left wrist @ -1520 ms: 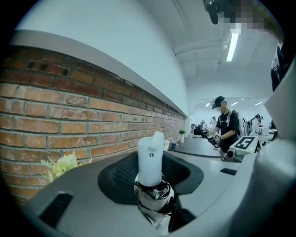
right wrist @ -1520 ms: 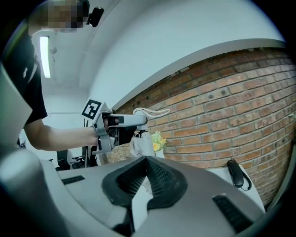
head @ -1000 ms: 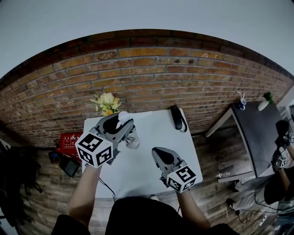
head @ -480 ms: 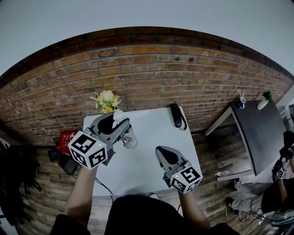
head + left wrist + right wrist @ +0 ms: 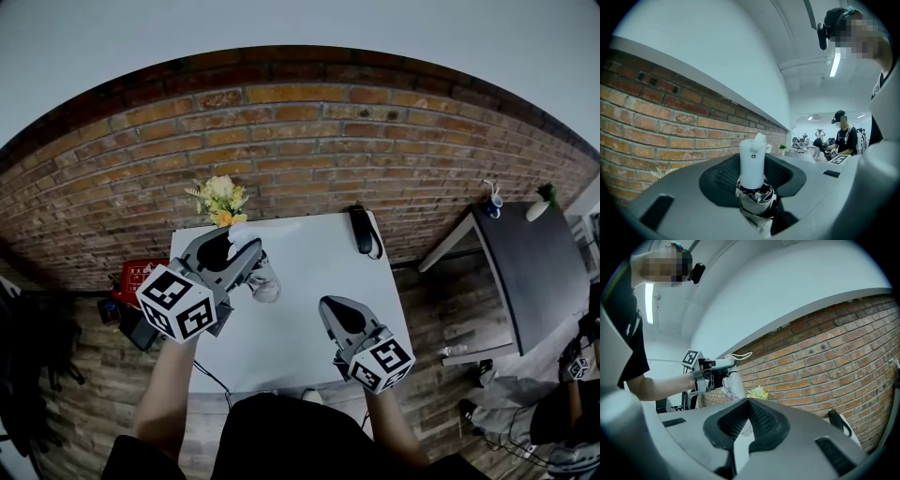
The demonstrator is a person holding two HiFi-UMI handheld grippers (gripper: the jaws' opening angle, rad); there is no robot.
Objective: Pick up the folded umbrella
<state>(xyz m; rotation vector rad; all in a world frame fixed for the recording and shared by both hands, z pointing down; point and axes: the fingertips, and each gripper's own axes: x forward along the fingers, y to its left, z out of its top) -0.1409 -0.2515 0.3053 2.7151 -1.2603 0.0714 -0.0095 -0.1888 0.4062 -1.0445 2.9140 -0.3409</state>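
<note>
Left gripper view: my left gripper (image 5: 753, 154) is clamped on the umbrella (image 5: 753, 177). Its white handle stands up between the pads and the folded cloth is bunched below. Head view: it hangs clear of the white table (image 5: 309, 272), over the back left corner, near the flowers (image 5: 220, 201). My right gripper (image 5: 339, 314) is closed on nothing above the front right part.

Judgement: lift looks done; next needs only a steady hold.

Writing: none legible on the umbrella; print on the red box (image 5: 142, 278) too small to read.
</note>
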